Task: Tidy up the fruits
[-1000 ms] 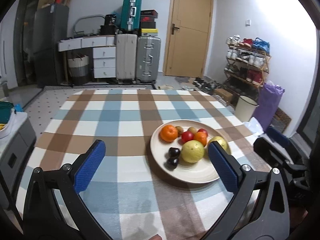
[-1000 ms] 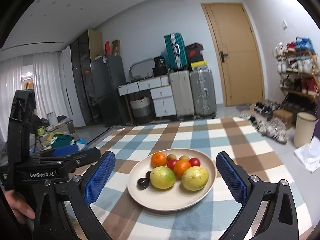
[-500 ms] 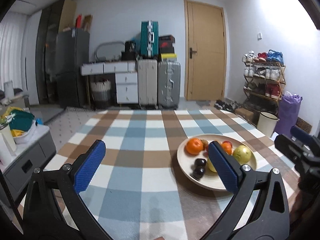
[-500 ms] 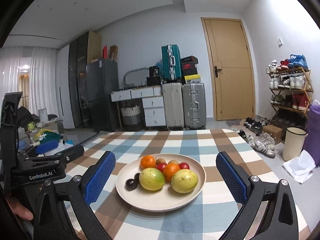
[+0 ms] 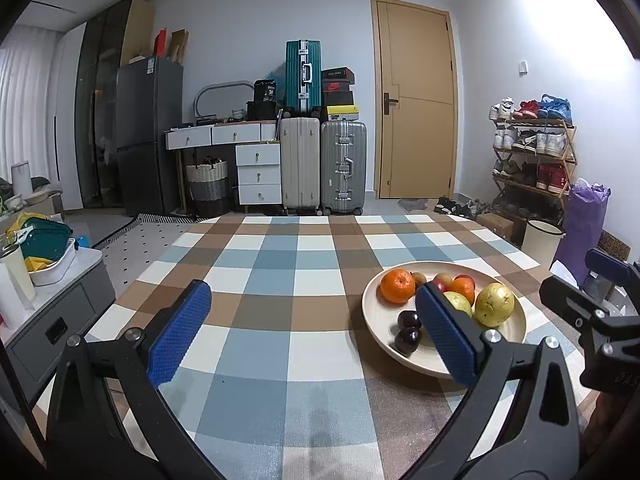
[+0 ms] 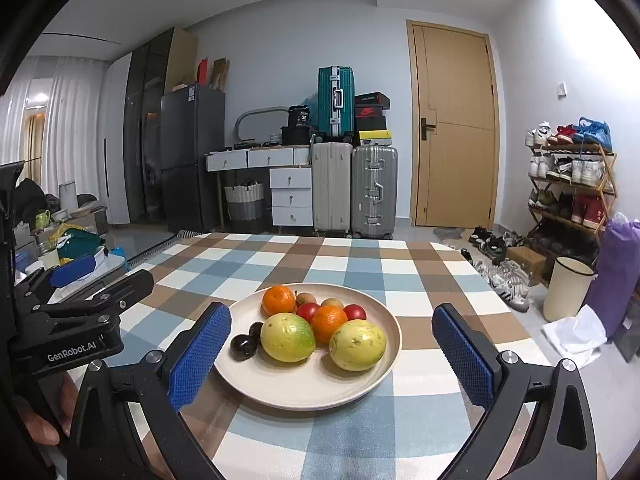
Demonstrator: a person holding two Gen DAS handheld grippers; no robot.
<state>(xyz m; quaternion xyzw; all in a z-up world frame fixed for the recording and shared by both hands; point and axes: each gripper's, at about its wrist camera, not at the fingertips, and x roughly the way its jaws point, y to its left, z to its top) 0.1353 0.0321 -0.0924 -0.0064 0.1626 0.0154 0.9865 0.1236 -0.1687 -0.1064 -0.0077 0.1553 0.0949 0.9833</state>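
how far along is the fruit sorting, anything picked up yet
Nothing looks done: every fruit sits on the plate, including both oranges and the yellow-green fruits. In hand: nothing; left tool and right tool are open. All the sorting remains.

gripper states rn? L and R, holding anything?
Left gripper: open, empty, above the checked tablecloth.
Right gripper: open, empty, facing the fruit plate.
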